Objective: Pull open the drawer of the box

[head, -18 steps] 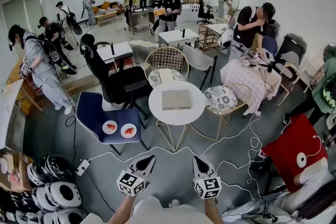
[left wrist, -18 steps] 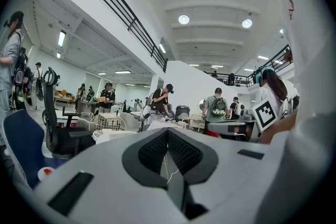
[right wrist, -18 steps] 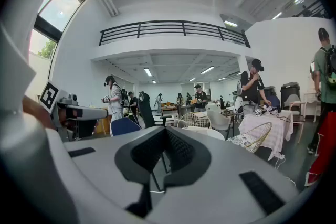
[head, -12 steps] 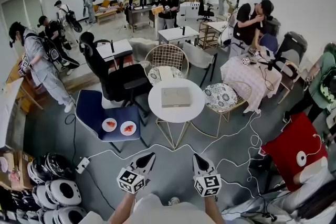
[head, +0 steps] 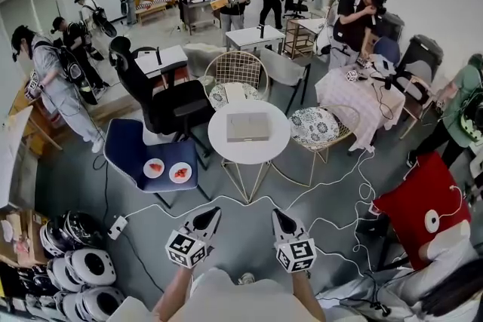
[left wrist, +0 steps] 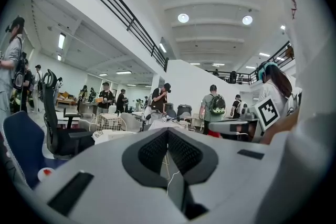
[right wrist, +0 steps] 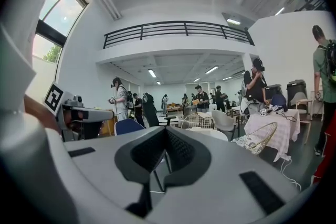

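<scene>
Box (head: 247,127) higher in view; two grippers (head: 211,214) (head: 278,216)

No legible text, brands, numbers or signs in any view. Closest thing: black-and-white square markers (head: 186,249) on the cubes of the left gripper (head: 206,218) and right gripper (head: 282,220) (patterns only, no characters).

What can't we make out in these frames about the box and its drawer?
- Drawer front and handle: head view shows the box only from above, too small.
- Box in both gripper views: not discernible; the left gripper and right gripper fill the lower frames.
- Red items on plates: head view, too small.
</scene>
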Demonstrator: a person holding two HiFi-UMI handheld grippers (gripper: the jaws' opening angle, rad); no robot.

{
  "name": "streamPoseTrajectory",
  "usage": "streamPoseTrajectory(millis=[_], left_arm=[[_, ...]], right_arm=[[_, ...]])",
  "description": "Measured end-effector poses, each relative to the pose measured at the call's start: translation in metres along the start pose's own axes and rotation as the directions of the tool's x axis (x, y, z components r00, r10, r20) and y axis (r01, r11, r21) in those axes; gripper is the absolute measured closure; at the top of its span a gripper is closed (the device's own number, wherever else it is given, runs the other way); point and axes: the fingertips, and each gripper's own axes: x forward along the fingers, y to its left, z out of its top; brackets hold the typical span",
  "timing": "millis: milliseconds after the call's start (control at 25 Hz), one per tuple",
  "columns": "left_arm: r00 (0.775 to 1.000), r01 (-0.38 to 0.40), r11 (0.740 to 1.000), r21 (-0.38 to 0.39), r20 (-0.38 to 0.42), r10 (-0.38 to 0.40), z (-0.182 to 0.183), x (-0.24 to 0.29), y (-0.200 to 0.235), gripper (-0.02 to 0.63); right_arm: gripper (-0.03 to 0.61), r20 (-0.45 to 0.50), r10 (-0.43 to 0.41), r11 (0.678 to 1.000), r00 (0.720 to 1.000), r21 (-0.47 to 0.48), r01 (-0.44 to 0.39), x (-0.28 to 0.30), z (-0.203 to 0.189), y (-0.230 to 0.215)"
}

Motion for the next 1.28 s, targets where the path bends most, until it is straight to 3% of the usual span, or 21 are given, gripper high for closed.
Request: streamPoseTrajectory(millis=[560,880,1280], left_arm=[[0.999,-0.024,1.0,0.019,-0.03,0.024,-0.017,0.011,-0.011,0.602],[0.998,-0.042,0.999,-0.001,-0.036,0.042,-0.027,0.03,0.01,0.601],[0.999,-0.008,1.0,-0.001,-0.043,0.008,-0.027,0.085,0.059,0.601]], right_arm=[[0.561,-0.053,0.048,0.996,0.997,-0.069,-0.052,0.005,-0.019,-0.012],[0.561,-0.059,0.058,0.995,0.997,-0.074,-0.062,0.028,-0.019,-0.028],[0.561,-0.068,0.053,0.995,0.996,-0.075,-0.058,0.089,-0.018,-0.051]])
